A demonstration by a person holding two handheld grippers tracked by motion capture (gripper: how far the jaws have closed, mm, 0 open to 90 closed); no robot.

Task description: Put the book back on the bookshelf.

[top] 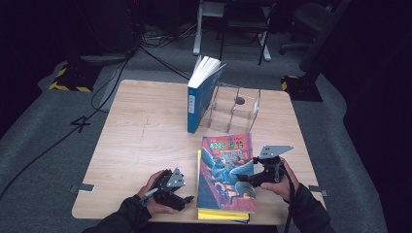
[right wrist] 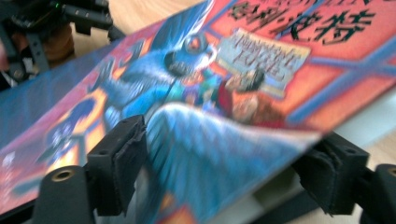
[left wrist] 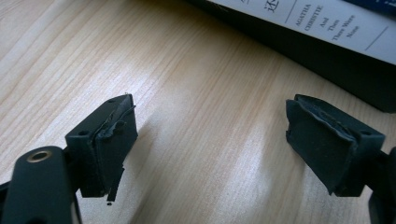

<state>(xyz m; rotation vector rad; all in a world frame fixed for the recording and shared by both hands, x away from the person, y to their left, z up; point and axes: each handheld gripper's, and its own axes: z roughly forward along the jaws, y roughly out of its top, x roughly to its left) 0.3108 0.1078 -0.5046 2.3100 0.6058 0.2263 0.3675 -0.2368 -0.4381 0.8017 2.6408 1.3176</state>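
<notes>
While the colourful book [top: 227,171] lies flat on top of a small stack at the near edge of the counter [top: 141,141], its long axis runs from the person toward the far side, with the red title band at the far end and the spine along the left. Beneath it sits a yellow book [top: 222,214] whose edge peeks out at the near end and along the left side. In the high view the top book's right edge meets the right gripper [top: 244,180], which comes in from the right, pointing left across the cover.

From the right gripper view, the jaws straddle the front cover [right wrist: 224,154] — one pad over the printed face, the other under the lifted, curling edge — with pale pages visible below. The jaws stand fairly wide; whether the pads actually press on the cover cannot be told, and the picture is blurred.

Resting just left of the stack, the left gripper [top: 187,198] is held low over the bare wood, pointing right toward the books. Its jaws are wide apart with nothing between them — the left gripper view shows only counter grain in the gap and a dark book spine [left wrist: 327,51] with white lettering beyond.

Farther back, a blue book [top: 200,97] stands upright, leaning on a clear acrylic rack [top: 233,111].
</notes>
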